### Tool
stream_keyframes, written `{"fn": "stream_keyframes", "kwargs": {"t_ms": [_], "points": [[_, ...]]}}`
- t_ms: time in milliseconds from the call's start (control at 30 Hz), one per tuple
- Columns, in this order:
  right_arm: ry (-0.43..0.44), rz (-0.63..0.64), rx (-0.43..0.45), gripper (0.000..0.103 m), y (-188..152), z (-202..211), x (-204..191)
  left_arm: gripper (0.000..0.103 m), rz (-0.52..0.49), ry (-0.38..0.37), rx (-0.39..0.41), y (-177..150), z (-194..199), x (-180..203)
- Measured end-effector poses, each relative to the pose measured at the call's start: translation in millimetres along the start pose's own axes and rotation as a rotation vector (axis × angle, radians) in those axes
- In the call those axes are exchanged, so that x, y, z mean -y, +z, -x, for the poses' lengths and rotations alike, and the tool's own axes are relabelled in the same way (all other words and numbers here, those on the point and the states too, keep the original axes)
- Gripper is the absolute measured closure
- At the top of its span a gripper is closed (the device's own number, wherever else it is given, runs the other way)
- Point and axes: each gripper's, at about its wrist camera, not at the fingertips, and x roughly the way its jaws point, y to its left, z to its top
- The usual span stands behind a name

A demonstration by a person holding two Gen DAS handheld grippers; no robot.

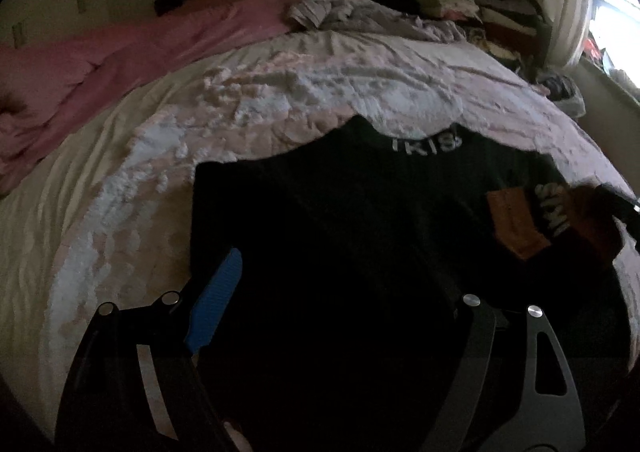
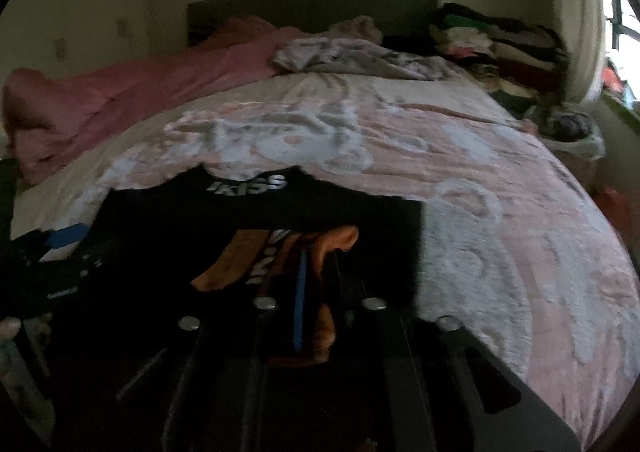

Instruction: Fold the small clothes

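Low in both frames, the black shirt point(image 1: 340, 232) is lying under the spread left gripper point(image 1: 344, 288), while the right gripper point(image 2: 316, 280), nearly closed, is loosely holding the shirt's orange fold point(image 2: 326, 284).

Left tool point(image 1: 340, 272) spread wide, right tool point(image 2: 320, 272) nearly closed, seemingly on fabric, both tilted downward.

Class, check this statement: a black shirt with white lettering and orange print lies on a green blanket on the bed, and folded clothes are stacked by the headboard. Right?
Not quite. The blanket under the black shirt is pink with white patterns, not green, as the right wrist view shows. The stacked clothes by the headboard are right.
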Motion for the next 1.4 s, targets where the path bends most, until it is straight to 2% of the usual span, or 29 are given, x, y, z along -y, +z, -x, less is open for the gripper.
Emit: {"fn": "stream_keyframes", "kwargs": {"t_ms": [67, 200, 533, 733, 1167, 1400], "points": [[-0.001, 0.009, -0.004, 0.071, -1, 1, 1, 0.029, -0.005, -0.002, -0.004, -1, -1, 0], [0.031, 0.015, -0.02, 0.071, -3, -1, -2, 0.029, -0.017, -0.005, -0.012, -3, -2, 1], [0.157, 0.084, -0.105, 0.07, -16, -19, -43, 0.029, -0.066, -0.021, -0.055, -10, -12, 9], [0.099, 0.108, -0.222, 0.067, -29, -46, -37, 0.029, -0.064, -0.038, -0.062, -11, -13, 7], [0.115, 0.087, -0.228, 0.064, -33, -49, -32, 0.029, -0.063, -0.044, -0.067, -13, -13, 7], [0.157, 0.071, -0.197, 0.054, -27, -37, -33, 0.029, -0.058, -0.051, -0.067, -14, -11, 7]]}}
